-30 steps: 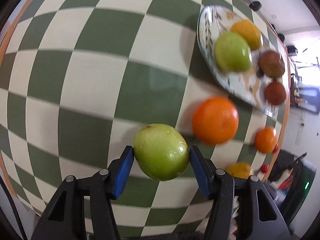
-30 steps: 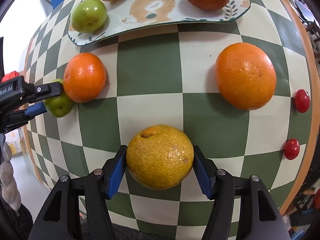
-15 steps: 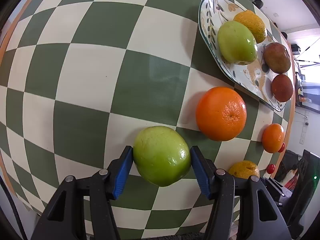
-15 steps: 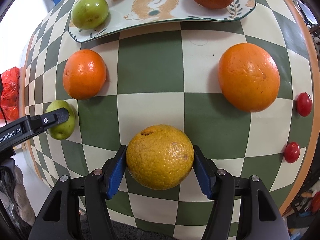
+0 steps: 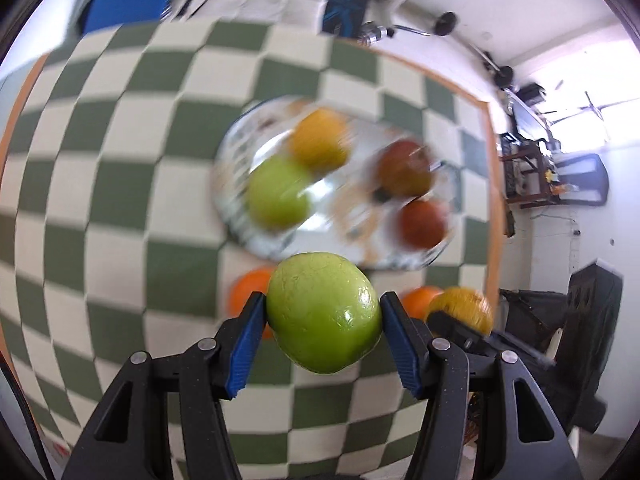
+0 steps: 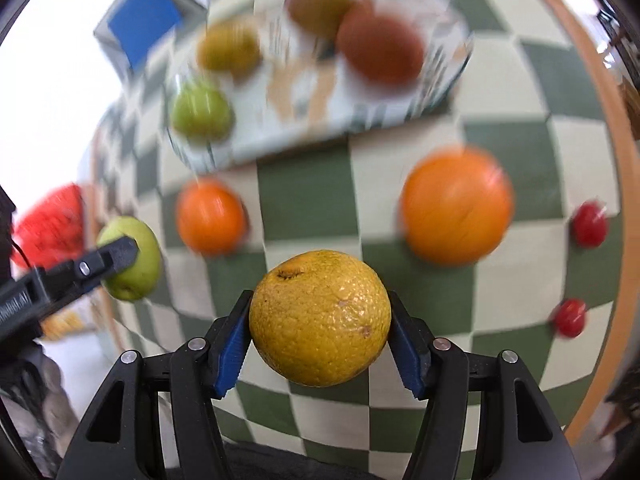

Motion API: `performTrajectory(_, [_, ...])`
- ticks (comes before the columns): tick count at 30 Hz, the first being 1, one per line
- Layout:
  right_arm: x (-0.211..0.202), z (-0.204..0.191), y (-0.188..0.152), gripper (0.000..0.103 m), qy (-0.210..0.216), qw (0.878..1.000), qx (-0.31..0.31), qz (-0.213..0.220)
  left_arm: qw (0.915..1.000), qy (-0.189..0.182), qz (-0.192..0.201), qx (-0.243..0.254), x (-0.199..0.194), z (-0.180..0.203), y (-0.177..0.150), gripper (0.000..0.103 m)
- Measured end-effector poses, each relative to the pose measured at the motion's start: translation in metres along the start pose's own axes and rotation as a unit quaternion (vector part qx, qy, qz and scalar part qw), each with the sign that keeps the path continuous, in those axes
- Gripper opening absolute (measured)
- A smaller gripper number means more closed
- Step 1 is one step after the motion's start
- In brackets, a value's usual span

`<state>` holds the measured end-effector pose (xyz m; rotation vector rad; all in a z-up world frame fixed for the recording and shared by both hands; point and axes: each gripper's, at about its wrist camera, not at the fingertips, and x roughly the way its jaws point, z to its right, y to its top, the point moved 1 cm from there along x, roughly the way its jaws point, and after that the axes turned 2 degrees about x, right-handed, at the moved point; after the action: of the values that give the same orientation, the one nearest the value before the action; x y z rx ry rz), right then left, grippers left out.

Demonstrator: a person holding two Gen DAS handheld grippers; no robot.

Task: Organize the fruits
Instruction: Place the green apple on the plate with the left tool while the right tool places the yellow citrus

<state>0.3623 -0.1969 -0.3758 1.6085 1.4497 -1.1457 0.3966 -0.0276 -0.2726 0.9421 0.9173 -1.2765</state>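
My left gripper [image 5: 322, 318] is shut on a green apple [image 5: 324, 312] and holds it above the checkered table, in front of the patterned plate [image 5: 240, 172]. The plate carries a green apple [image 5: 278, 194], a yellow citrus [image 5: 320, 140] and two reddish-brown fruits [image 5: 404, 168]. My right gripper [image 6: 320, 322] is shut on a yellow orange [image 6: 320, 316], lifted off the table. In the right wrist view the plate [image 6: 320, 128] lies ahead, and the left gripper with its apple [image 6: 140, 268] is at the left. Two oranges [image 6: 456, 204] [image 6: 210, 216] lie on the table.
Two small red tomatoes [image 6: 588, 224] [image 6: 570, 318] lie near the table's right edge with its orange rim [image 6: 600, 120]. A blue object [image 6: 144, 20] sits beyond the plate. A red bag [image 6: 48, 224] is off the table's left side. Room clutter lies beyond the far edge.
Both grippers have lifted their fruits off the table and tilted up toward the plate. The views now blur with motion and the plate sits nearer the centre.
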Motion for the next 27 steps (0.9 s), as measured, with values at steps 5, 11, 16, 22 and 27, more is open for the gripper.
performTrajectory(5, [-0.050,0.018,0.070,0.065,0.011,0.997,0.026,0.068,0.9994,0.020,-0.004,0.026,0.025,0.033,0.046,0.056])
performTrajectory(11, [-0.047,0.029,0.157,0.065,-0.033,0.996,0.029,0.081,0.9967,0.058,-0.033,0.047,0.058,0.049,0.070,0.056])
performTrajectory(16, [-0.022,0.033,0.187,0.065,-0.049,0.997,0.023,0.056,0.9940,0.079,-0.050,0.056,0.080,0.054,0.074,0.056])
performTrajectory(22, [-0.001,0.039,0.198,0.066,-0.053,0.998,0.028,0.036,0.9939,0.078,-0.059,0.051,0.086,0.052,0.075,0.056])
performTrajectory(27, [0.003,0.045,0.198,0.081,-0.040,0.998,0.034,0.025,0.9932,0.092,-0.058,0.041,0.086,0.049,0.076,0.056])
